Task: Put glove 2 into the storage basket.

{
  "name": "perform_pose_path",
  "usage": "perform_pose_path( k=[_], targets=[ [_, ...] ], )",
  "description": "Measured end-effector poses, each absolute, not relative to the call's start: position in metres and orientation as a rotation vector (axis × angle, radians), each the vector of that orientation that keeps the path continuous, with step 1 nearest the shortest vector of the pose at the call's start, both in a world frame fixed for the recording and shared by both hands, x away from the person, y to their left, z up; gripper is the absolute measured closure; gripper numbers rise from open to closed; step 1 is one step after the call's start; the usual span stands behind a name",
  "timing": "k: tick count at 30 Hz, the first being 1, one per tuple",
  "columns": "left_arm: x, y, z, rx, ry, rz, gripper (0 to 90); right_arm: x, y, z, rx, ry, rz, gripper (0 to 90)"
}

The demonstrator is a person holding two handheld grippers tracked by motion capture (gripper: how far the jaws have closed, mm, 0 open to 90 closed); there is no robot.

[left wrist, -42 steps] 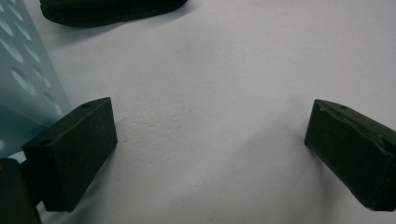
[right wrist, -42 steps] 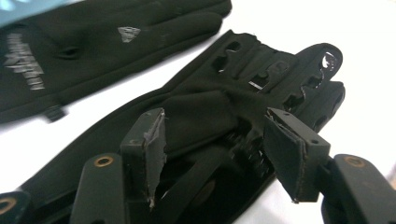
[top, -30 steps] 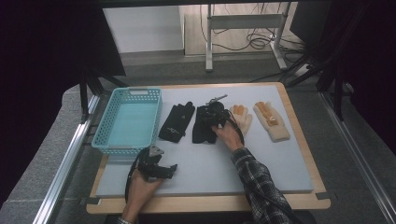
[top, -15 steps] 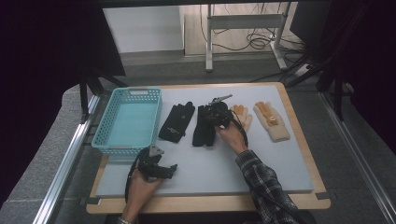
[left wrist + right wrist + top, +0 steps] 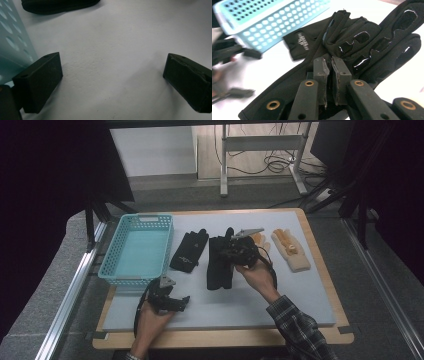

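Hidden: in the high view the right tool [image 5: 239,251] and the hand behind it cover the upper part of the large black glove [image 5: 220,265]; whether cloth sits between the jaws cannot be read from above.
Cut off: the left gripper view catches just the hem of the small black glove [image 5: 60,5] at its top edge and one perforated wall of the turquoise basket [image 5: 12,47] at its left.
Blurred: the left tool [image 5: 234,53] appears smeared at the left side of the right gripper view, its outline hard to make out.
Right tool: jaws pinched nearly together on a fold of the large black glove [image 5: 362,47], gripping it at mid-tabletop.
Left tool: jaws [image 5: 111,77] spread wide over bare tabletop [image 5: 107,50], grasping nothing, near the front edge beside the basket's [image 5: 136,251] front corner.
Glove's place: the large black glove lies at the centre of the tabletop [image 5: 300,295], just beside the small black glove [image 5: 189,251] on its basket side, with two tan gloves [image 5: 291,249] towards the right edge.
Half a second ago: the right tool sits at much the same spot on the glove, the forearm drawn slightly in from the right.
Unchanged: the left tool [image 5: 167,297], basket and other gloves lie as before.
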State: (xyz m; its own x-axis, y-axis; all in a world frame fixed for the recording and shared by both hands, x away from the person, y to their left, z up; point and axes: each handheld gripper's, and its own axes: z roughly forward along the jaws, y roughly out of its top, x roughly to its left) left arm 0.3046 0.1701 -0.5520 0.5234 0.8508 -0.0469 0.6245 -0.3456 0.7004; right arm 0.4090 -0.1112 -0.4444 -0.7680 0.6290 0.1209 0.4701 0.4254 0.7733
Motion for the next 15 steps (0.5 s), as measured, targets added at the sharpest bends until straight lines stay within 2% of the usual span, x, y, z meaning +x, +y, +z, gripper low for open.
perform_pose_path(
  k=[7, 15],
  targets=[
    [0.305, 0.17, -0.552, 2.086, 1.197, 0.43, 2.5, 0.371, -0.123, -0.446, 0.95, 2.483, 1.268, 80.4],
    [0.304, 0.17, -0.552, 2.088, 1.197, 0.43, 2.5, 0.349, -0.135, -0.477, 1.019, 2.492, 1.247, 80.5]
  ],
)
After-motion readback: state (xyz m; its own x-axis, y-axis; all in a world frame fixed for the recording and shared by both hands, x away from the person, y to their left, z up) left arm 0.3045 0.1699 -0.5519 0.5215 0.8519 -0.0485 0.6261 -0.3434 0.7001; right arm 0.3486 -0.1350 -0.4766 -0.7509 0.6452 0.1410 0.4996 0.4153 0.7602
